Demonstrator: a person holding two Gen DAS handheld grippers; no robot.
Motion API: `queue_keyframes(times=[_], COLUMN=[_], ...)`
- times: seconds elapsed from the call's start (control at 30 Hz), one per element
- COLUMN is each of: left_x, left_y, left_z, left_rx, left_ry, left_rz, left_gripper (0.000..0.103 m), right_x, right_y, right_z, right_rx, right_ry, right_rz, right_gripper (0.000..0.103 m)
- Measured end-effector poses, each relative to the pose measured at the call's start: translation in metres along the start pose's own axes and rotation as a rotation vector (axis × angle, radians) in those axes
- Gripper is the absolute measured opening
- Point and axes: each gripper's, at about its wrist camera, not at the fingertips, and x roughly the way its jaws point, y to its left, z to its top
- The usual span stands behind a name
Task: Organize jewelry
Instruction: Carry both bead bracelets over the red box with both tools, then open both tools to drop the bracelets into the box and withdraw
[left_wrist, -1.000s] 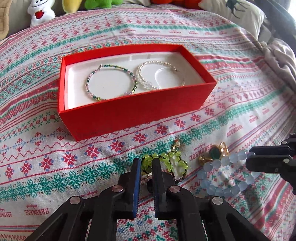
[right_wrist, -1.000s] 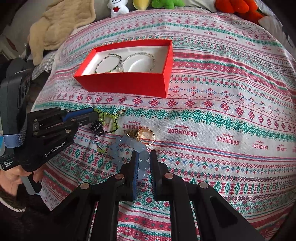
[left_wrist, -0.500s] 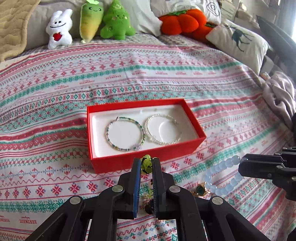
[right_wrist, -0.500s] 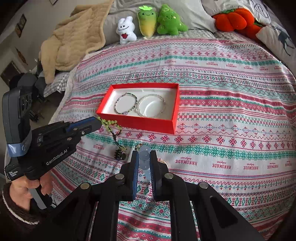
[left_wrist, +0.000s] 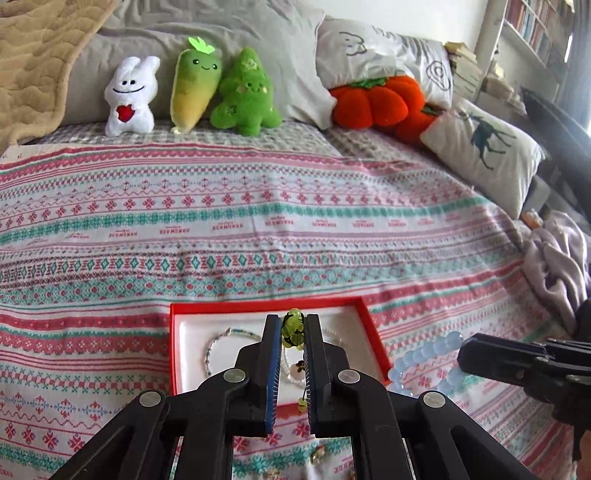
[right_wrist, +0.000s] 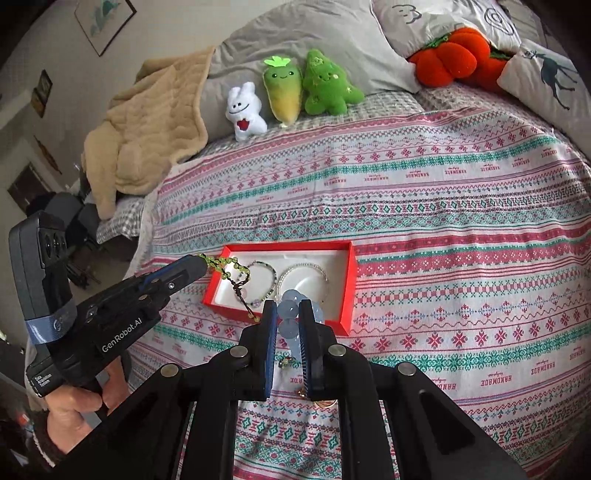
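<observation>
Green bead bracelet (left_wrist: 293, 328) clenched between left fingers (left_wrist: 274, 354); blue bead bracelet (right_wrist: 289, 309) between right fingers (right_wrist: 309, 350)

Left gripper (left_wrist: 291, 328) fingers cover middle of red box (left_wrist: 177, 332); both bracelets inside show only as partial arcs. Green bead bracelet (left_wrist: 292, 326) mostly hidden between pads. Blue bead bracelet (right_wrist: 288, 308) partly hidden behind right gripper (right_wrist: 287, 314). Small gold pieces on bedspread (right_wrist: 443, 221) below fingers too obscured to identify. Person's hand (right_wrist: 74, 406) cut by frame edge.

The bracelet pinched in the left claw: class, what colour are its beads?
Yellow-green beads on the bracelet, clearest in the left wrist view, between the left claw pads.
</observation>
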Motion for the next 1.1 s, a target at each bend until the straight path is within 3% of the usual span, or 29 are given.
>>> queue_keyframes(times=[0.13,0.37,0.73,0.93,1.1], left_x=[0.016,0.063,0.072,0.074,0.074], left_y=[0.005,0.028,0.042,0.041,0.039], left_z=[0.005,-0.019,-0.033,-0.035,-0.034], left_rx=[-0.031,-0.068,-0.045,-0.014,-0.005], left_ry=[-0.003,0.137,0.202,0.214,0.212], left_rz=[-0.008,0.1,0.182,0.208,0.21], left_gripper=[0.006,0.006,0.007,0.007,0.008], right_x=[0.008,0.03,0.076,0.094,0.095], right_y=[-0.001,-0.003,0.019,0.009,-0.007], right_z=[0.011,0.02,0.024,0.018,0.018], right_rx=[0.007,0.024,0.006,-0.027,-0.005], right_ry=[-0.028,-0.023,0.036,0.069,0.076], right_rz=[0.001,-0.008,0.043,-0.075,-0.101], right_gripper=[0.012,0.012,0.012,0.012,0.012])
